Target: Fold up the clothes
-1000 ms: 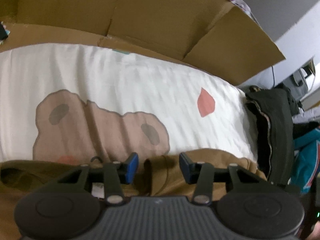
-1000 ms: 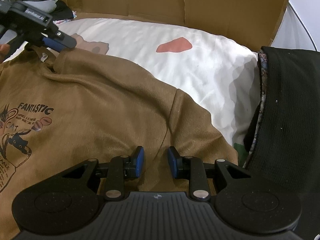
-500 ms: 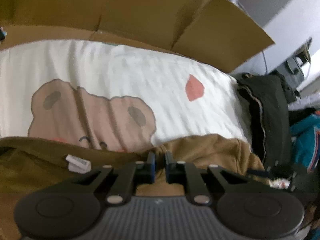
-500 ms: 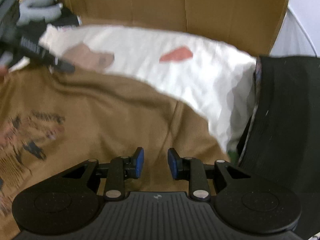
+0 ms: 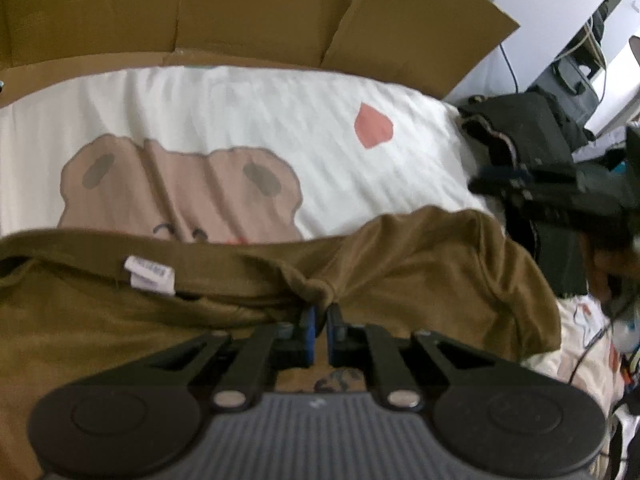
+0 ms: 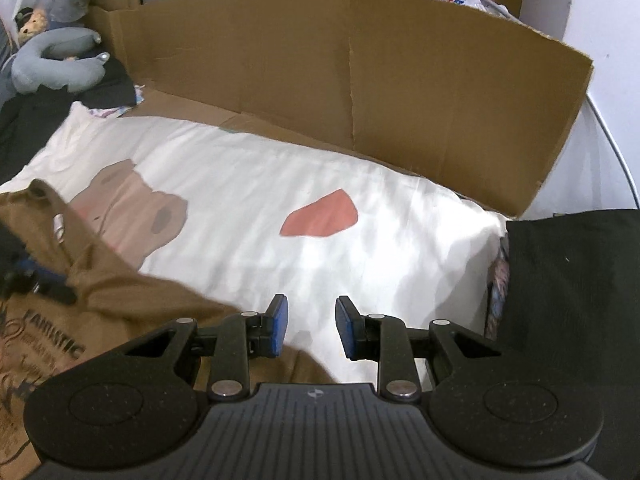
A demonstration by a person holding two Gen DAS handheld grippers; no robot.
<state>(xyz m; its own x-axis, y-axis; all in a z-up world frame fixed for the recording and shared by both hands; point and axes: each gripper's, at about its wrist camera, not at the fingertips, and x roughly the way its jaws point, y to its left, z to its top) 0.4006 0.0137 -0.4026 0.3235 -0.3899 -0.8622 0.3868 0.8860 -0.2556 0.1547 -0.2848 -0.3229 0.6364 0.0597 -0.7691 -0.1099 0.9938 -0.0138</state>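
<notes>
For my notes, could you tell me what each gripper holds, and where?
Left gripper pinches the brown shirt near its collar; right gripper holds nothing.

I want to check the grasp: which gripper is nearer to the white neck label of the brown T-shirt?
Left. The left gripper pinches the brown T-shirt collar beside the white neck label. The right gripper hangs open over the bedsheet, far from it.

- A lived-in home, most likely a bedroom.
- A white bed sheet (image 6: 248, 216) with a cartoon bear print fills the middle of both frames.
- A grey neck pillow (image 6: 52, 60) and plush toy lie upper left.
- Flattened cardboard (image 6: 360, 92) stands behind; dark clothes pile (image 5: 532, 128) right.
</notes>
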